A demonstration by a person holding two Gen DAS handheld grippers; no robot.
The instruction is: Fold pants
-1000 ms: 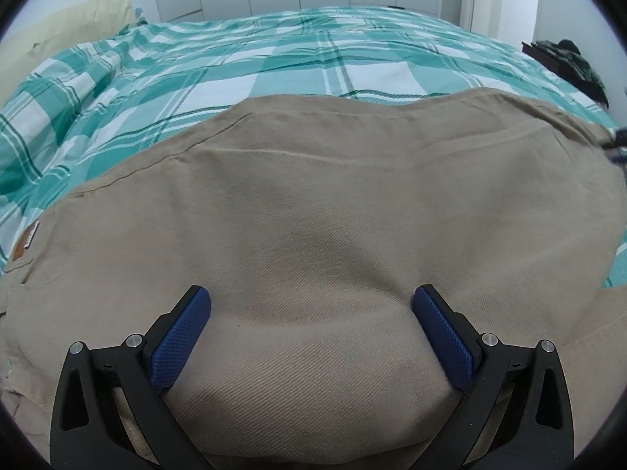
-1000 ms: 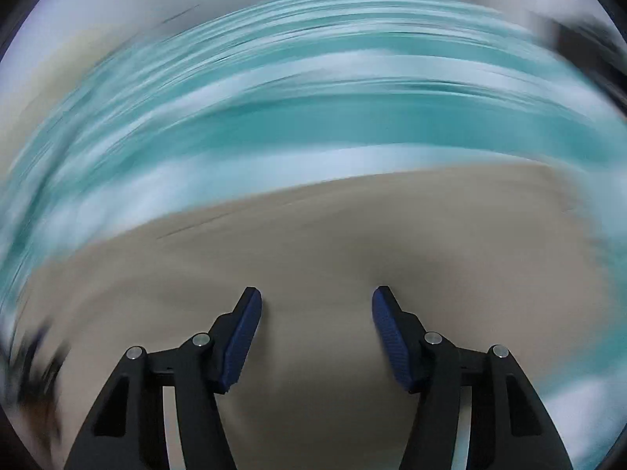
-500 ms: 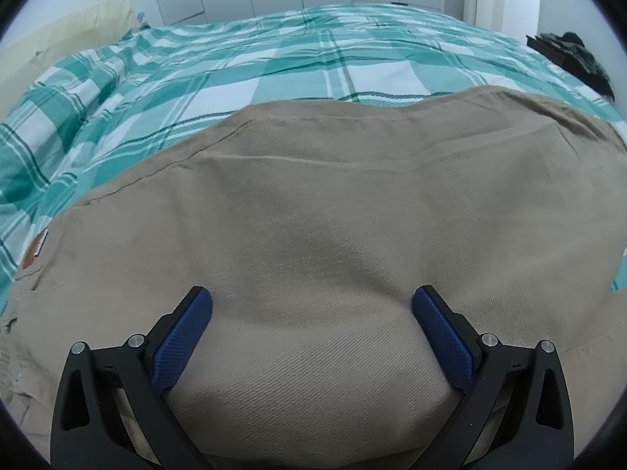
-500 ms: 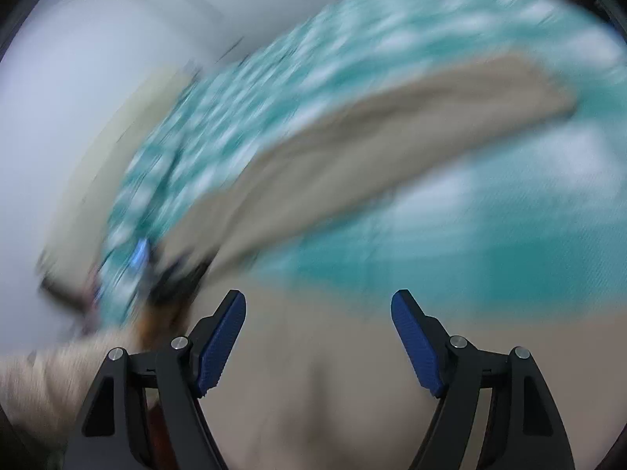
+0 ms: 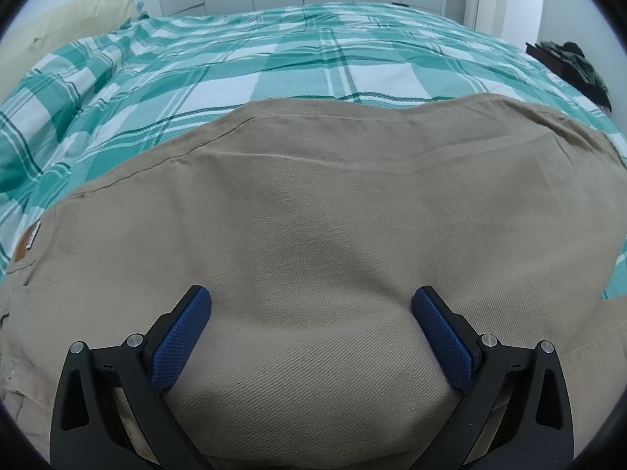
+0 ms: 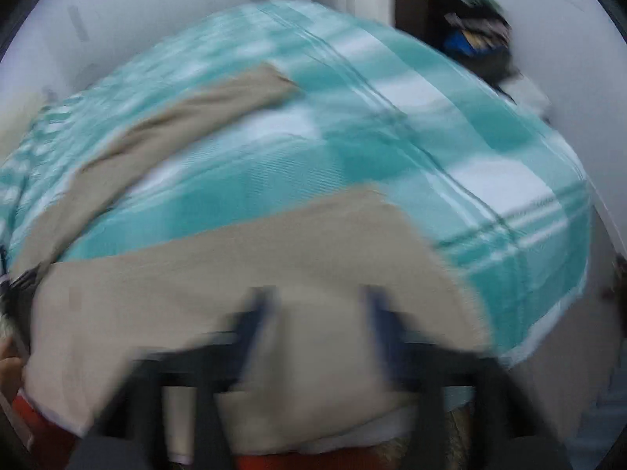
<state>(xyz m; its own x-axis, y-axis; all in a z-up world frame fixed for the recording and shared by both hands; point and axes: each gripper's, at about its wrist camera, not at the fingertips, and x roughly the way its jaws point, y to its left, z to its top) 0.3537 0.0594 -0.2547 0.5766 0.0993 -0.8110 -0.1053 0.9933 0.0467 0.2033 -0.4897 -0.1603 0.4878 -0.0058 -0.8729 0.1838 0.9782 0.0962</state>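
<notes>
1. Left wrist view: the left gripper (image 5: 311, 313) sits with its blue fingers (image 5: 180, 333) spread wide on either side of a soft hump of the tan pants (image 5: 313, 211), clamping nothing. The pants lie flat across the near part of the green checked bedspread (image 5: 274, 62), a small label (image 5: 27, 241) showing at their left edge. This view is almost the same as half a second ago, so the left side seems to be simply waiting over the cloth
2. Right wrist view: the picture is smeared by motion. The right gripper (image 6: 317, 313) has swung round within the last second and now faces the pants (image 6: 250, 274), one leg (image 6: 176, 121) trailing away over the bedspread (image 6: 450, 164). Its fingers (image 6: 254, 321) look parted over the fabric with nothing pinched. Likely it is lining up on the next edge to fold
</notes>
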